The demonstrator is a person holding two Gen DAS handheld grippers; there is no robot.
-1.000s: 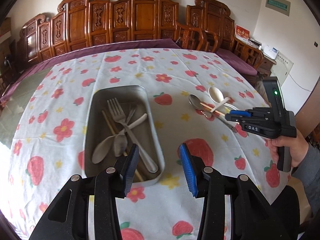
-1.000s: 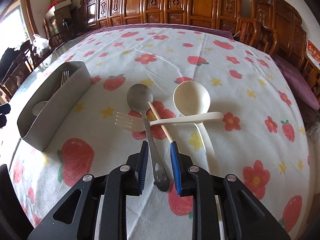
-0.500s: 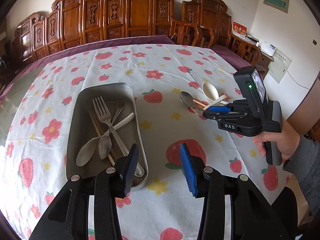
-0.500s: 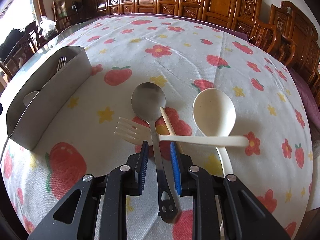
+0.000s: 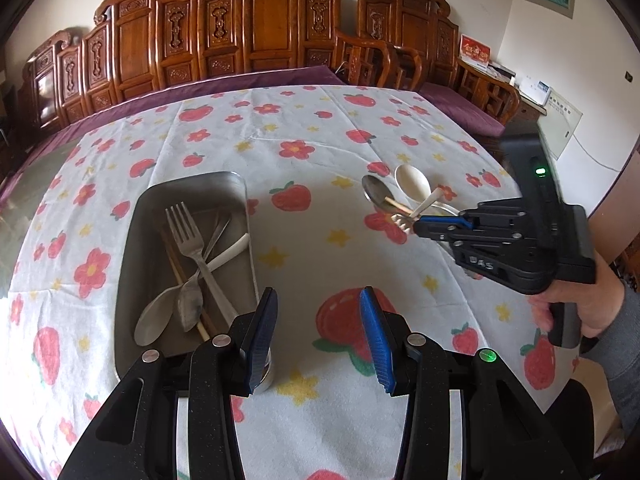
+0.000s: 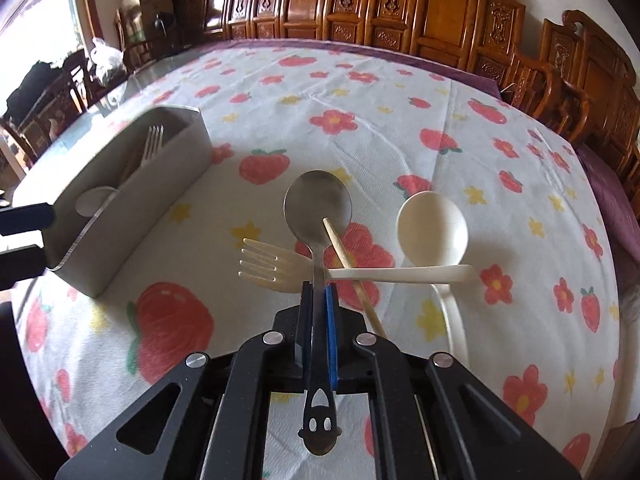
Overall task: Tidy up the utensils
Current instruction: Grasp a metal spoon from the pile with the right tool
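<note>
My right gripper (image 6: 318,296) is shut on the handle of a steel spoon (image 6: 318,204) whose bowl points away over the tablecloth. The spoon lies across a cream plastic fork (image 6: 264,266), with a wooden chopstick (image 6: 348,264) and a cream ladle spoon (image 6: 432,228) beside it. In the left wrist view the right gripper (image 5: 424,226) is at the pile, right of a metal tray (image 5: 236,200) holding a fork (image 5: 186,228), spoons and chopsticks. My left gripper (image 5: 318,336) is open and empty, above the tray's near right corner.
The round table has a strawberry-print cloth (image 5: 304,140). Carved wooden chairs (image 5: 260,40) line the far side. The tray (image 6: 132,204) stands left of the pile in the right wrist view. The table edge drops off at the right.
My right gripper moved forward along the steel spoon's handle and closed on it. The left gripper stayed open and shifted slightly.
</note>
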